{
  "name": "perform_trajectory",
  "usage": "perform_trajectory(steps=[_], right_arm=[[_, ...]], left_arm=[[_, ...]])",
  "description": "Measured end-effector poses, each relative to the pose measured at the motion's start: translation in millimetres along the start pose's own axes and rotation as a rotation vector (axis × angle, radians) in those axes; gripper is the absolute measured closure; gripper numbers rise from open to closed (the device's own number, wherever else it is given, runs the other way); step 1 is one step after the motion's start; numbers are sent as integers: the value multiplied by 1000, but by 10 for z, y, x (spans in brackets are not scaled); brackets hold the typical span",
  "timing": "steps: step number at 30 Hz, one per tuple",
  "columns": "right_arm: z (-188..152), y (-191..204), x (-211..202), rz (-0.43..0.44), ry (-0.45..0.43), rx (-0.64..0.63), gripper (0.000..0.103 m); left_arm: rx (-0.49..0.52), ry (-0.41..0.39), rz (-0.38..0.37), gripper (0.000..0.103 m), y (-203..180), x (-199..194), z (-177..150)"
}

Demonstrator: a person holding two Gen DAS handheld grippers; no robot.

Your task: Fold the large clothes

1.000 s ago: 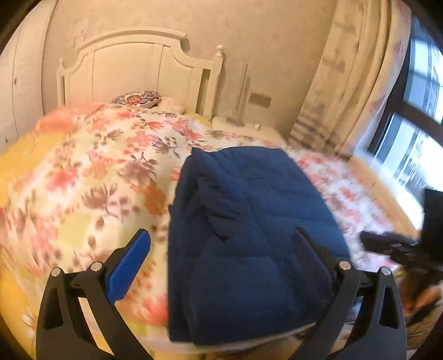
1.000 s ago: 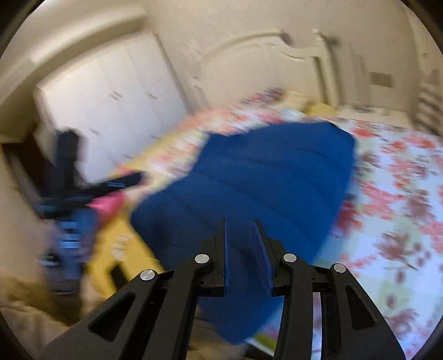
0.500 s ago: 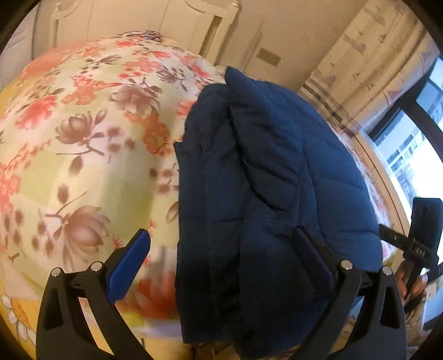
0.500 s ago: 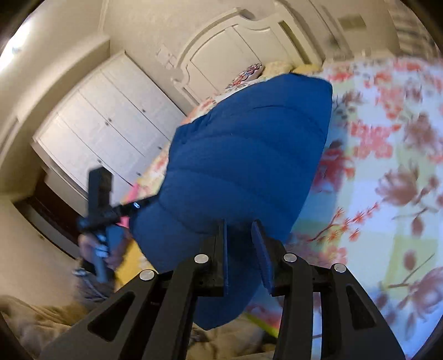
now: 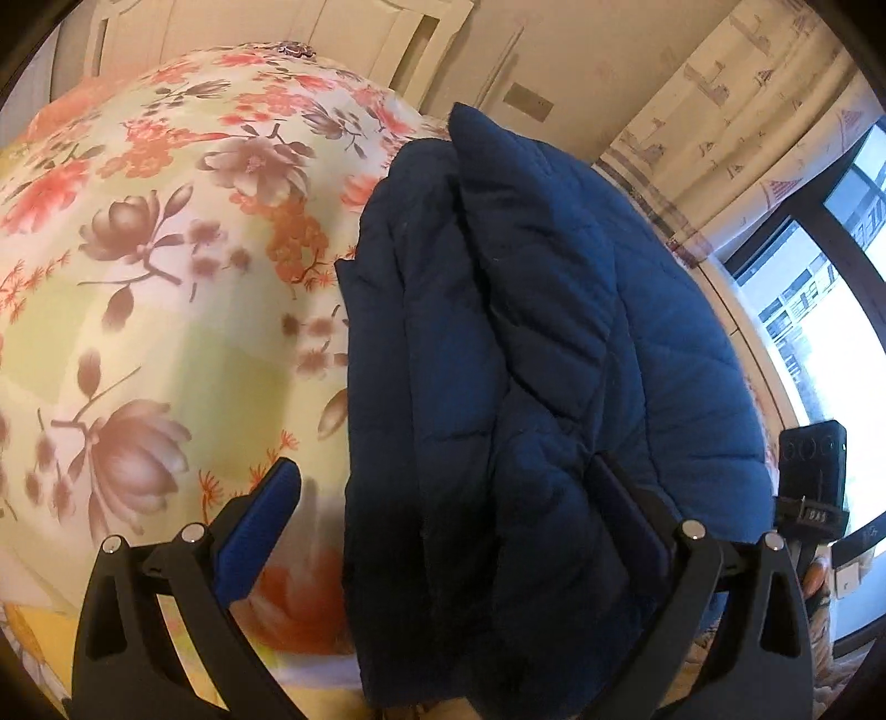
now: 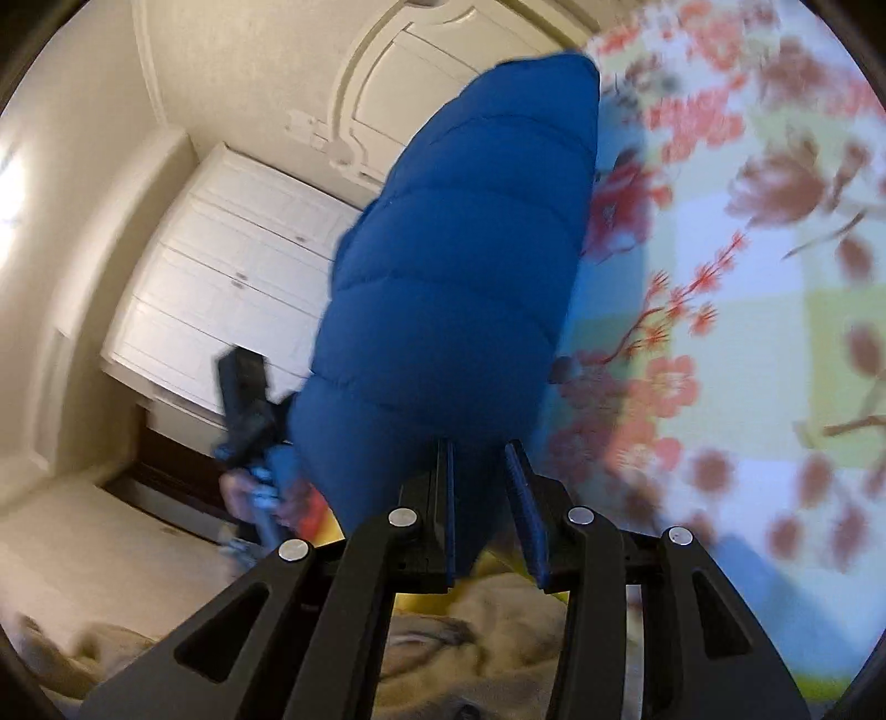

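A dark blue quilted puffer jacket (image 5: pixel 531 354) is seen lying on a bed covered with a floral quilt in pink, brown and pale green (image 5: pixel 166 310), its near end reaching the foot edge of the bed. In the left wrist view the garment is already narrowed into a long strip: its left part is laid over the body in lengthwise pleats, and a thick flap is doubled on top, so the side folds are judged to be done. What is judged to be left is the crosswise fold, by which the near end would be brought up toward the far end, and a final smoothing.

The left gripper (image 5: pixel 443 526) is held wide apart above the near end of the jacket; one blue pad (image 5: pixel 260 526) is placed over the quilt beside the garment, while the other finger is set over the blue fabric, and nothing is pinched. The right gripper (image 6: pixel 482 509) is shown with a narrow gap between its fingers, at the near right edge of the same jacket (image 6: pixel 454 266); blue fabric is seen behind and between the fingers, but whether it is clamped cannot be told, because that view is blurred.

A white panelled headboard (image 5: pixel 332 22) is seen at the far end of the bed, a white wardrobe (image 6: pixel 221 277) to one side, and a patterned cream curtain (image 5: pixel 736 111) by the window
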State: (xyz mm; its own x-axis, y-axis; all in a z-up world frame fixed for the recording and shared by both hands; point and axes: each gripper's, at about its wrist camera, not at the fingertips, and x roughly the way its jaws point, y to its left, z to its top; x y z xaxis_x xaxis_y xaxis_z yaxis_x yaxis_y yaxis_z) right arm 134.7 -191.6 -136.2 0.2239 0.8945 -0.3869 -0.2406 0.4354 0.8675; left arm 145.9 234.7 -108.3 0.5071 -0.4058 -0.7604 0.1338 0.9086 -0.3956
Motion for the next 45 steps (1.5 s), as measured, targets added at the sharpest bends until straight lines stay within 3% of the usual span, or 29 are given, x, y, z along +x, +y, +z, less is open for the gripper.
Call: perform_trajectory(steps=[2,5,8,10,12,14,15,16,17,18,19,20,21,22,23,24,25,26,28,30,32,36,40,44,45], right_arm=[[35,6,28,11,19,-33,60],[48,102,-16,-25,21,-68,60],[2,89,-42,-23,3,-36,60],[-28,18,-16,18,-27,17,60],[-96,36,14,6,-83,7,60],[-128,228,44,-135,-95,-159,60],[-132,374,46,-272,-70,-261,60],[-116,469,0,-422,-70,-260,54],[-86,545,-101,-415,-84,-236,55],[-71,757,-369,-210,-149,-245,58],[-82,901,-535,-131,-210,-280,58],[-93,1017,-633,-167,-270,-331,58],[-60,1016,-524,-299,-254,-372,57],[-17,902,-352,-368,-179,-340,50],[15,693,-81,-390,-34,-254,42],[-20,512,174,-355,51,-192,38],[-69,491,206,-358,0,-239,22],[-87,538,206,-447,-32,-315,13],[-76,730,89,-487,-14,-364,9],[-143,949,-130,-437,-61,-441,9],[-156,1024,-211,-359,-61,-437,9],[-22,616,192,-211,88,-203,9],[-7,471,471,-183,142,-143,4],[-4,580,542,-203,123,-187,4],[-9,605,551,-207,108,-209,6]], left_arm=[[1,11,-47,2,77,31,-5],[-95,-8,-103,2,239,-28,-6],[-84,-96,-42,2,164,-255,-34],[-111,-94,-35,2,158,-308,-19],[-82,-73,29,2,113,-273,6],[-42,-28,81,2,24,-156,34],[-23,-14,103,2,-19,-147,55],[-9,-50,153,2,-77,-230,80],[-1,-99,193,4,-129,-356,88],[25,-185,201,4,-237,-619,101],[41,-234,171,2,-283,-776,106],[50,-281,183,2,-314,-899,126],[69,-266,272,2,-325,-852,170],[90,-213,324,2,-324,-716,207],[102,-126,330,2,-305,-511,217],[119,-24,299,2,-306,-252,180],[128,-2,324,2,-313,-98,142],[139,-20,335,2,-328,-55,129],[109,-47,314,2,-305,-166,138],[80,-106,293,2,-278,-338,130],[81,-82,279,2,-248,-320,158],[-102,44,10,2,117,-25,274],[-155,114,-111,2,267,220,242],[-114,102,-98,2,195,232,225],[-100,88,-97,8,152,220,221]])
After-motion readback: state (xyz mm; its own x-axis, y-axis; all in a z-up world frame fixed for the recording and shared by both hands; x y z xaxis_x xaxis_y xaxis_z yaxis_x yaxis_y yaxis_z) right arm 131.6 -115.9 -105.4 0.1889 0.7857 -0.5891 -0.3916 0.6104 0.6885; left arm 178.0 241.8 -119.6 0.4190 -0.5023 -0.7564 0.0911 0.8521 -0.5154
